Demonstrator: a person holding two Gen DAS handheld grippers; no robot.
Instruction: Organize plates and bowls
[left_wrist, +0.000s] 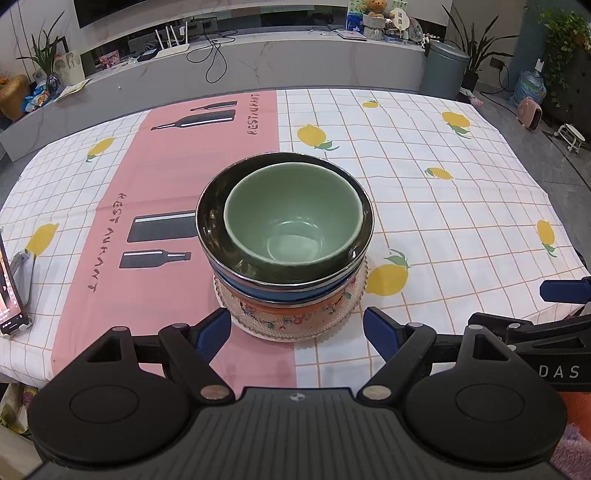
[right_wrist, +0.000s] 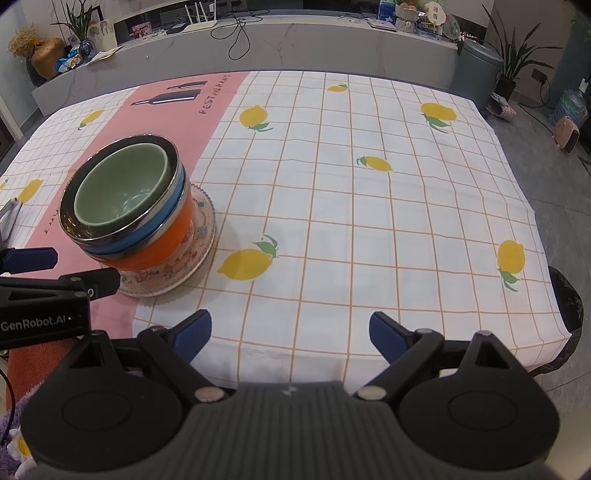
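**Both grippers spread, stack nested on the cloth**

The left gripper (left_wrist: 297, 328) hangs with its 2 blue fingers wide apart, empty, just short of the glass plate (left_wrist: 349, 314). The right gripper (right_wrist: 290, 332) is likewise splayed over bare lemon-print tablecloth (right_wrist: 369, 221). On the plate sit the orange bowl (right_wrist: 166, 247), blue bowl (right_wrist: 155, 230), steel bowl (left_wrist: 212, 206) and green bowl (left_wrist: 291, 218), nested, left of centre.

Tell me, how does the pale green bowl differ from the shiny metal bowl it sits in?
The pale green ceramic bowl is matte and smaller; the shiny steel bowl is reflective and wider, ringing it. The green bowl sits off-centre, nearer the steel bowl's far rim, and tops the stack, while the steel bowl rests on a blue-banded bowl. Both are round, upright and empty.
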